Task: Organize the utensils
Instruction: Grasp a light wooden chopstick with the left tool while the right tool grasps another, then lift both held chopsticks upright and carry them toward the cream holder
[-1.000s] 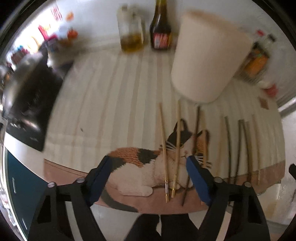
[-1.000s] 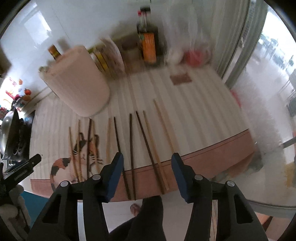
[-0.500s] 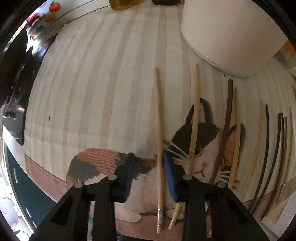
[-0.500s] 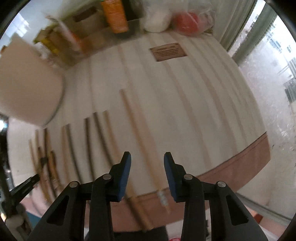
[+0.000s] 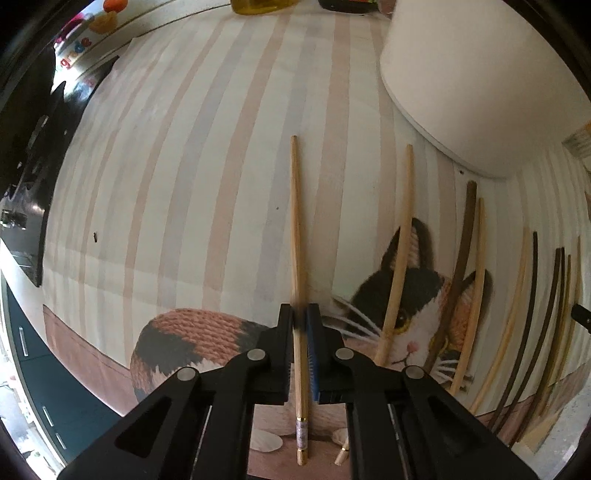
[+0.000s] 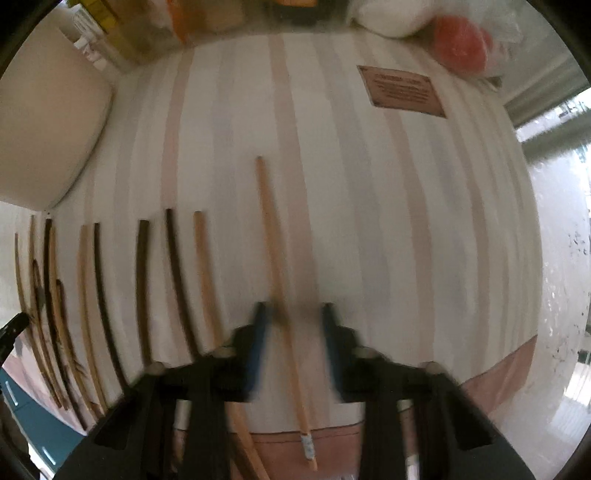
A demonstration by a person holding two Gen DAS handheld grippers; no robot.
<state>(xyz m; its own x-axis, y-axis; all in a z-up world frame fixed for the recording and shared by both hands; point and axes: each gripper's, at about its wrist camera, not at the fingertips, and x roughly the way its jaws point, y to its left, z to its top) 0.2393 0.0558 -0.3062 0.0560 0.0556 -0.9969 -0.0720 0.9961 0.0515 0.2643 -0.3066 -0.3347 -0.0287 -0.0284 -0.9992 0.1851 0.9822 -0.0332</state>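
Several chopsticks lie side by side on a striped cat-print mat [image 5: 221, 184]. My left gripper [image 5: 300, 321] is shut on a light wooden chopstick [image 5: 295, 221], the leftmost of the row. Another light chopstick [image 5: 400, 240] and darker ones [image 5: 465, 251] lie to its right. In the right wrist view my right gripper [image 6: 293, 317] is open and straddles a light wooden chopstick [image 6: 269, 229], the rightmost one, close to the mat [image 6: 369, 221]. Dark and light chopsticks [image 6: 142, 280] lie to its left. The view is blurred.
A large cream container [image 5: 480, 74] stands at the back right of the left wrist view and also shows in the right wrist view [image 6: 44, 140]. Bottles [image 5: 258, 3] line the back. A black stove [image 5: 22, 184] is at left. A brown label [image 6: 400, 92] lies on the mat.
My left gripper dropped to the mat and closed on the leftmost chopstick. My right gripper moved down and forward over the rightmost chopstick, its jaws narrowing.
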